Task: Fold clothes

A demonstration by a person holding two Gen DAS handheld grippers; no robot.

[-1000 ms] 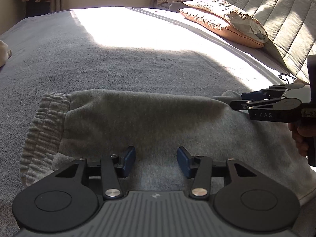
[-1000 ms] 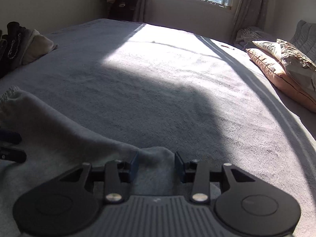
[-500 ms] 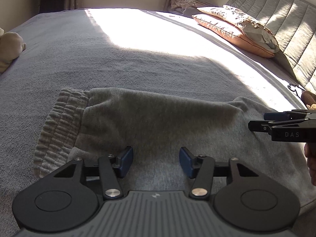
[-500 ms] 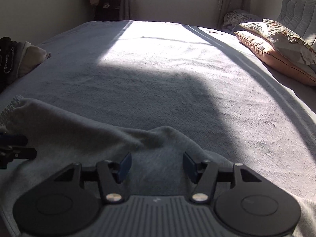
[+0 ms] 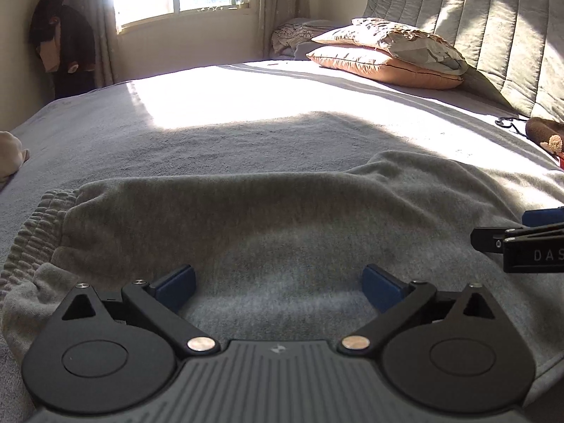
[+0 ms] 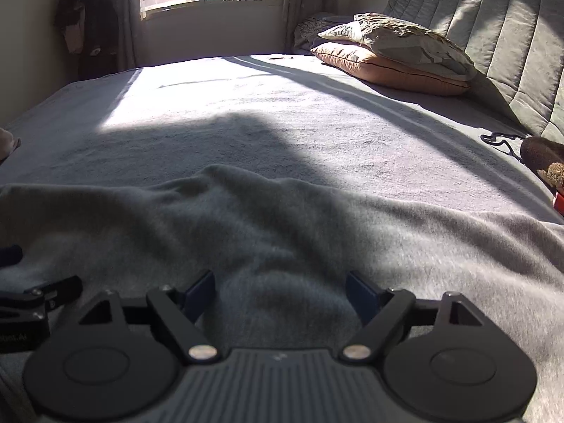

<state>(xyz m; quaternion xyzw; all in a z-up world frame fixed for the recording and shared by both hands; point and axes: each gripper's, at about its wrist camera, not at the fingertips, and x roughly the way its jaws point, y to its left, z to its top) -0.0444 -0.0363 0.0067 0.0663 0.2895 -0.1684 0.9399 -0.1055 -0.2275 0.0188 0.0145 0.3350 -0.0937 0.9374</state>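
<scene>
The grey sweatpants [image 5: 289, 232] lie across the near part of the bed [image 5: 246, 134], already laid double, with the ribbed elastic band [image 5: 31, 232] at the left end and the rest of the cloth running to the right, out of the left wrist view. We spread them flat on the blanket so that the next fold has a straight edge to follow.

Our left tongs [image 5: 278, 287] stand wide open just over the cloth; their jaws have just been opening, and the blue pads [image 5: 176, 283] press on nothing, only grey fabric lies under the gap. Our right tongs [image 6: 280, 294] are open too, a little less wide, and their jaws have also just been opening; no fold of cloth is pinched between them. In the left wrist view the right tongs [image 5: 521, 246] show at the right edge, hovering beside the garment.

We judge that both tongs are free of the garment for now, probably to take a new hold for the following fold. A small hump [image 6: 225, 183] of cloth stands at the far edge and may need smoothing first. The pillows [image 5: 387, 53] near the headboard [image 5: 476, 17] are well apart and do not disturb the work.
</scene>
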